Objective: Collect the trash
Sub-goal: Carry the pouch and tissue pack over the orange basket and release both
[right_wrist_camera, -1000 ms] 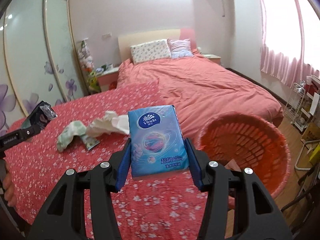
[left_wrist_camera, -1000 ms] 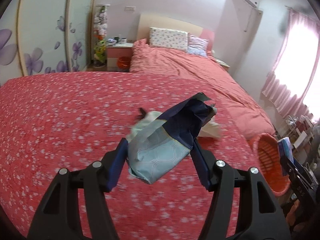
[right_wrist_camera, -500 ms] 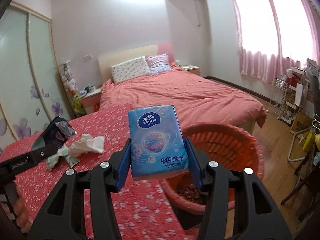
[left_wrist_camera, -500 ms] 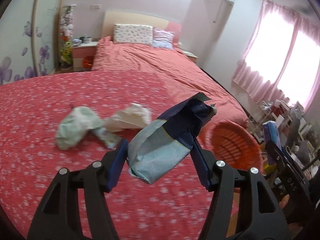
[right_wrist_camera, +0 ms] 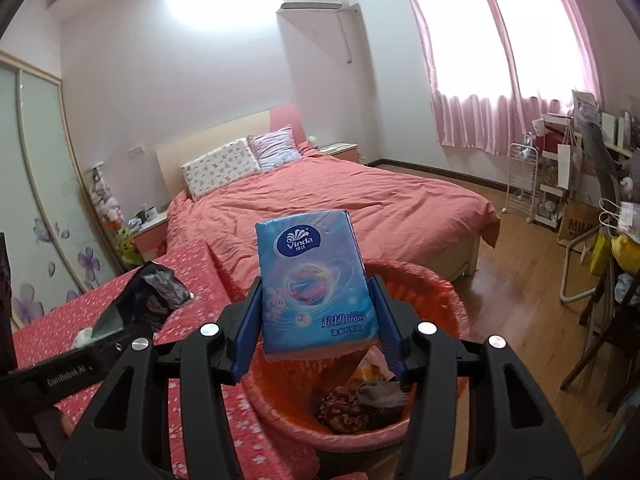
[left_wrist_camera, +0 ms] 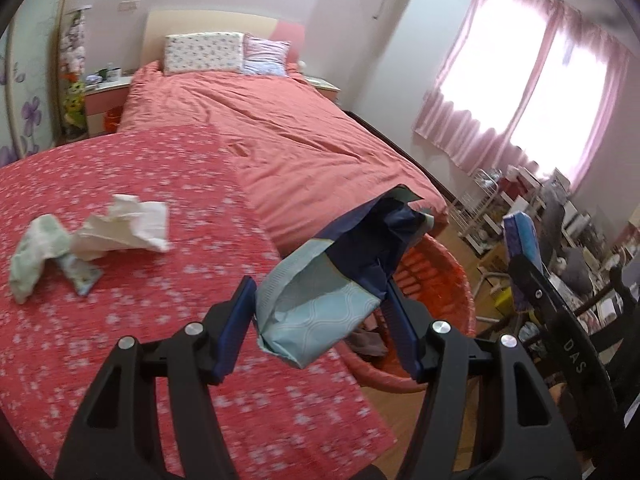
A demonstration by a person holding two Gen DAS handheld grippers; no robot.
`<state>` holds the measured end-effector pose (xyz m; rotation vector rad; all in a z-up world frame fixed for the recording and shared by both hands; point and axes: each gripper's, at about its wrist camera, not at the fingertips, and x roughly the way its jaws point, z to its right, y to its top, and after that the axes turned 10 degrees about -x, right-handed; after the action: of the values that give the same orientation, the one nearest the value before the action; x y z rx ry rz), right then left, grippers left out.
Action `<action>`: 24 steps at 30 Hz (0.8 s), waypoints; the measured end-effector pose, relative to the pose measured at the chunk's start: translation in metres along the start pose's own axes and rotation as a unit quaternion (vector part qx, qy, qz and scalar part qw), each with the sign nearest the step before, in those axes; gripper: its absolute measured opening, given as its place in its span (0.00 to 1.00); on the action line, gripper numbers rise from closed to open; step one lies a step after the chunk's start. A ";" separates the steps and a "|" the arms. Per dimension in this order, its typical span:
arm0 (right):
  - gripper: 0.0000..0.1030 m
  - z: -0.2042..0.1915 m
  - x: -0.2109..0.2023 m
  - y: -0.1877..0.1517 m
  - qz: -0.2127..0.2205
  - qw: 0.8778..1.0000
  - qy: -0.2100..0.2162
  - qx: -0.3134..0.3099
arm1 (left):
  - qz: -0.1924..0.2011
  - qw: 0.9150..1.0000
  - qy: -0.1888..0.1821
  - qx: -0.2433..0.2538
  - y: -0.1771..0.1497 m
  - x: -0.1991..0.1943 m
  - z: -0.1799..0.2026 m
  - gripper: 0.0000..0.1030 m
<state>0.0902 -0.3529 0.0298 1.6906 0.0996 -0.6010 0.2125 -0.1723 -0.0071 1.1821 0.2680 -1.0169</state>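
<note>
The right gripper (right_wrist_camera: 318,326) pinches the blue tissue pack (right_wrist_camera: 314,284) upright directly above the orange basket (right_wrist_camera: 448,292); the left gripper (left_wrist_camera: 320,320) clamps a crumpled wrapper (left_wrist_camera: 340,276), with the basket's rim just beyond it to the right; the right hand looks nearer to a drop.

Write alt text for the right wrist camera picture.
The right gripper holds a blue Vinda tissue pack upright above an orange plastic basket with trash in it. Left, a crumpled dark wrapper in the left gripper; behind, a bed with a salmon-pink cover.

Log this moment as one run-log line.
left gripper: shut on crumpled wrapper | right gripper: shut on Vinda tissue pack | both near orange basket | tissues left on bedspread
</note>
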 end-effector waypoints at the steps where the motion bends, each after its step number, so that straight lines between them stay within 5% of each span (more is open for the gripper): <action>1: 0.50 0.003 0.001 -0.001 0.000 1.000 -0.001 0.003 | -0.005 1.000 -0.003 0.004 -0.001 0.007 0.005 0.60; 17: 0.51 0.042 0.031 -0.009 -0.025 0.998 -0.004 0.057 | -0.052 0.998 -0.015 0.046 -0.012 0.081 0.047 0.60; 24: 0.58 0.046 0.047 -0.011 -0.043 0.997 0.009 0.070 | -0.070 0.997 0.005 0.043 -0.015 0.100 0.037 0.72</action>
<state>0.1110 -0.4058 -0.0048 1.8348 0.1465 -0.6688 0.2443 -0.2552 -0.0675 1.2604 0.3209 -1.1544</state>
